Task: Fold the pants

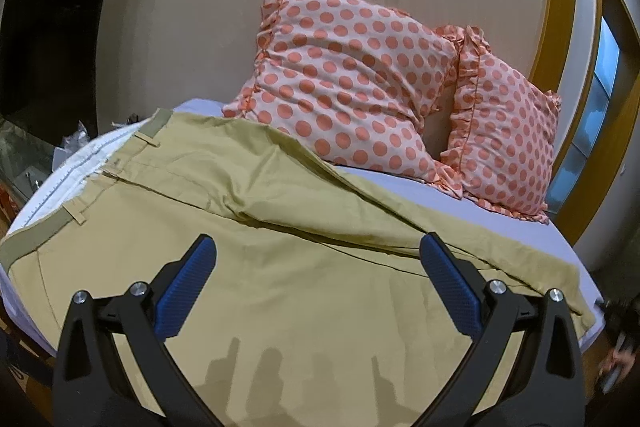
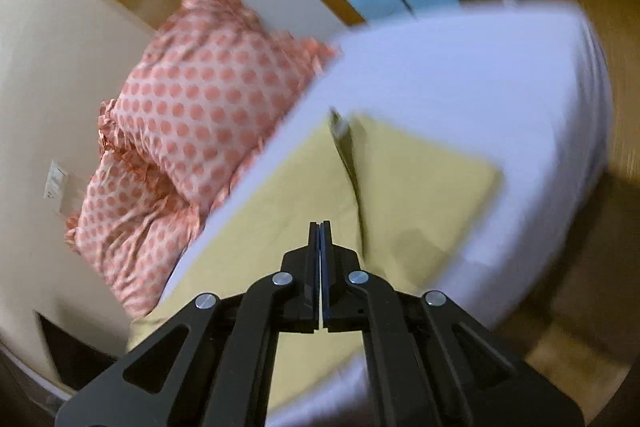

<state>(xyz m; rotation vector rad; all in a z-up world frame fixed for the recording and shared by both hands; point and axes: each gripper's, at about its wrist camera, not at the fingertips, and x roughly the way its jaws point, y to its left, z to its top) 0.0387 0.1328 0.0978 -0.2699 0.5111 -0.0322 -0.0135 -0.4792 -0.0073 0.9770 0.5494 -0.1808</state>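
Observation:
Khaki pants (image 1: 256,259) lie spread on the bed, waistband with white lining (image 1: 80,163) at the left, legs running right. My left gripper (image 1: 318,251) is open, its blue-padded fingers (image 1: 192,279) wide apart just above the seat of the pants, holding nothing. In the blurred right wrist view the pants (image 2: 400,187) lie on the white sheet, a dark crease between the legs. My right gripper (image 2: 320,227) is shut with its fingers pressed together, above the pants; nothing shows between them.
Two pink polka-dot pillows (image 1: 344,75) lean on the wall at the bed's head (image 2: 192,115). The bed sheet (image 2: 480,67) ends at an edge on the right, wooden floor (image 2: 592,267) beyond. A dark cabinet (image 1: 52,47) stands left.

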